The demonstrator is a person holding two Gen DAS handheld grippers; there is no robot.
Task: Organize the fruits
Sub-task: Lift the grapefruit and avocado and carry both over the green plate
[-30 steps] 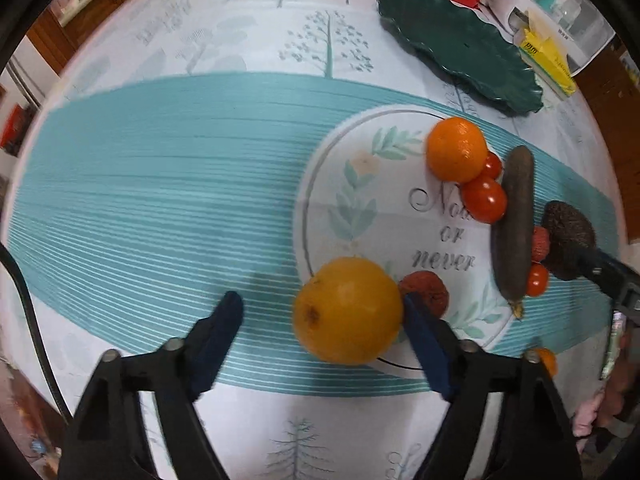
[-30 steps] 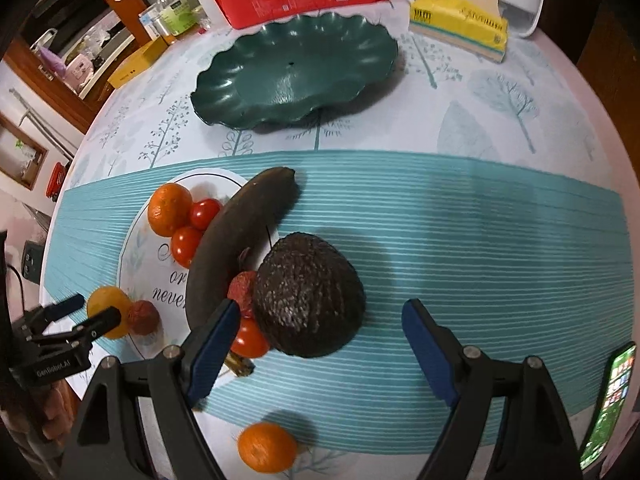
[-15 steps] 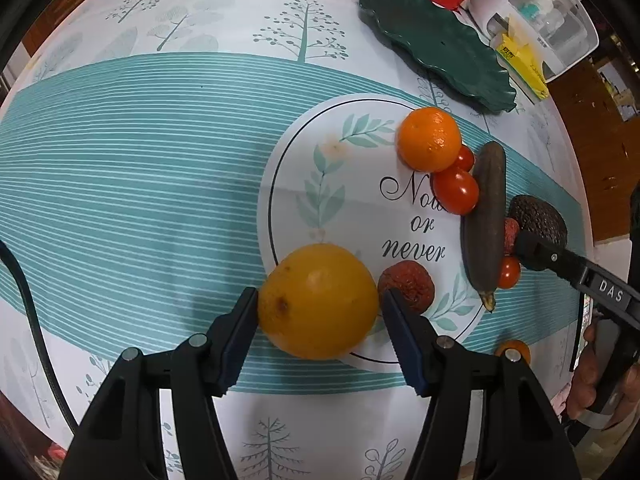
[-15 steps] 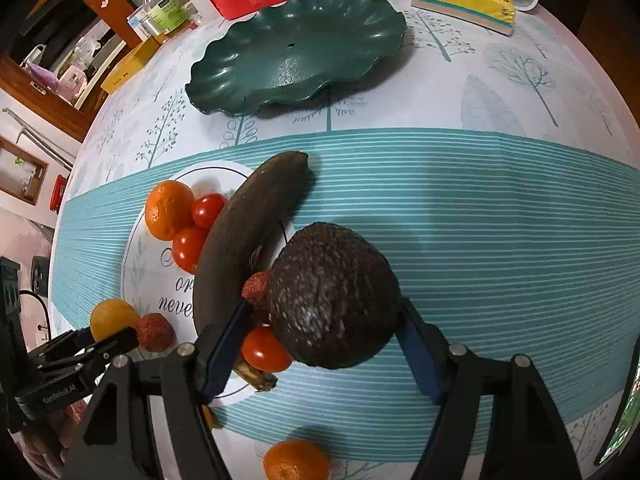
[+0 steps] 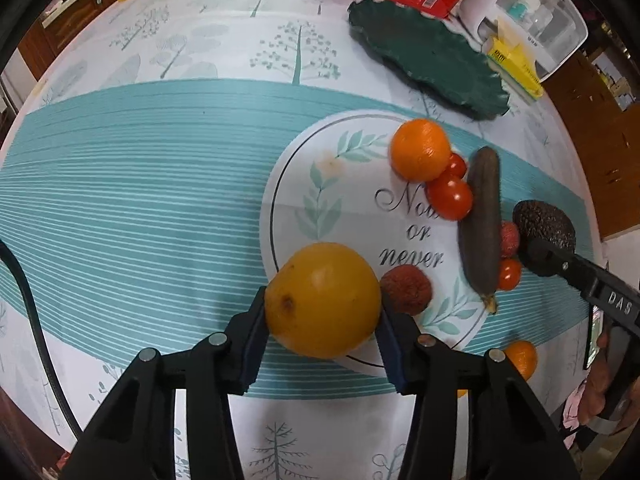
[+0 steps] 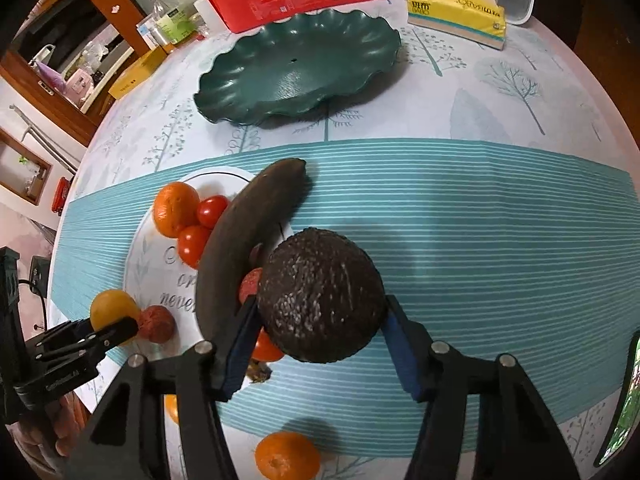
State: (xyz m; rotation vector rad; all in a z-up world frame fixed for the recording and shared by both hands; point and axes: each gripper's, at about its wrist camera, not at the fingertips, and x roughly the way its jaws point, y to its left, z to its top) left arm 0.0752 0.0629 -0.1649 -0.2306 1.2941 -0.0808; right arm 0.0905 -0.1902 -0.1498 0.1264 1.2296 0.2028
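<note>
On your blue striped surface (image 5: 140, 184), your left gripper (image 5: 322, 322) has just been closing and pinches the yellow orange (image 5: 322, 300). Your right gripper (image 6: 320, 324) has just been closing and pinches the dark avocado (image 6: 320, 294).

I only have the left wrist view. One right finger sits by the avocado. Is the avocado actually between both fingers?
Observer: Yes. The right wrist view shows the avocado between both pads of the right gripper, touching each side; its jaws have just been closing.
Operator: Good. My left gripper has just been closing on the yellow fruit. Is anything in the green dish?
Observer: No. Seen from above in the right wrist view, the green dish holds nothing.
</note>
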